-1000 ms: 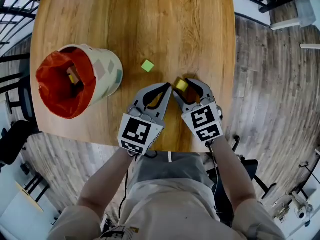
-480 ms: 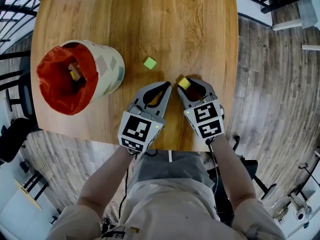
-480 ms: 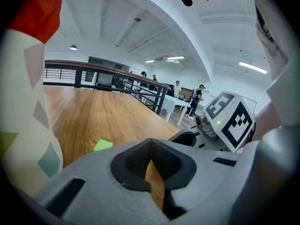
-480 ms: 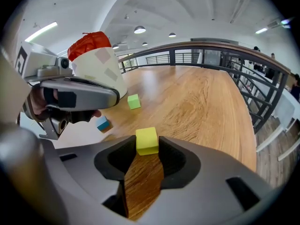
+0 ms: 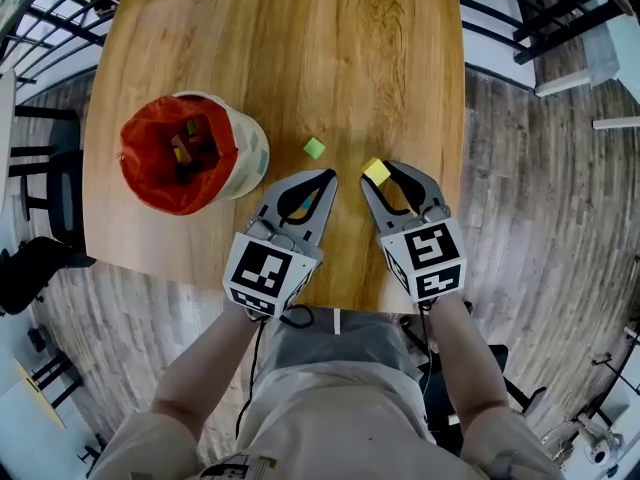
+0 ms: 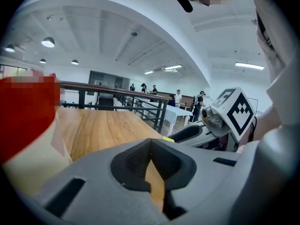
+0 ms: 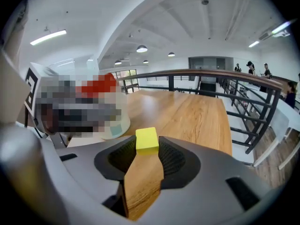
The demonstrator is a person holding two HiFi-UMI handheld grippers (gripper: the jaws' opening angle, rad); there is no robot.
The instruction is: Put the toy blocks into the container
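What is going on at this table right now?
A person holds a gripper in each hand over a wooden table. The right gripper has just closed its fingers on a yellow block. The left gripper is shut and empty. A green block lies on the table, near the container, which already holds other blocks.

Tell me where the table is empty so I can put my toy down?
The far half of the table, beyond the red-lined container and the green block, is all bare wood. The near edge is crowded: the left gripper and the right gripper, shut on the yellow block, sit close by the green block.
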